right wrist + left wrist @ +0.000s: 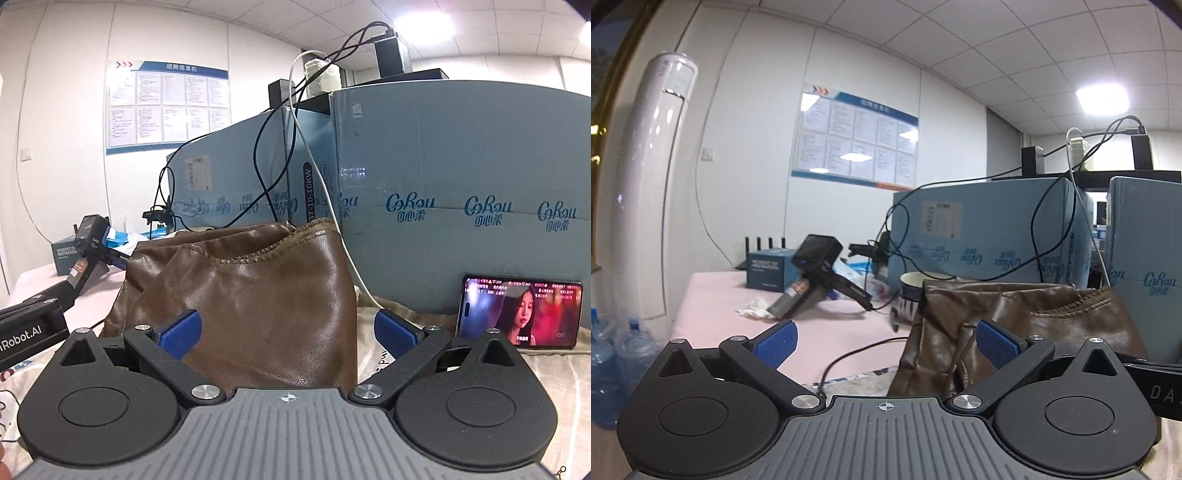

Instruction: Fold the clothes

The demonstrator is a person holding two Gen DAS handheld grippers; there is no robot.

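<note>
A brown leather garment (258,295) lies bunched on the table, its stitched hem uppermost. In the left wrist view the garment (1015,317) sits right of centre. My left gripper (886,341) is open, its right blue pad against the garment's left folds, its left pad over bare pink table. My right gripper (288,332) is open, with the garment's lower part lying between the two blue pads; I cannot tell whether they touch it. The left gripper's body (33,328) shows at the left edge of the right wrist view.
Big blue cardboard boxes (443,192) stand close behind the garment, with cables (277,147) hanging over them. A phone (517,314) playing video leans on the right box. A spare gripper device (816,273), a bowl (916,291), a small blue box (768,269) and tissue lie on the pink table (713,302).
</note>
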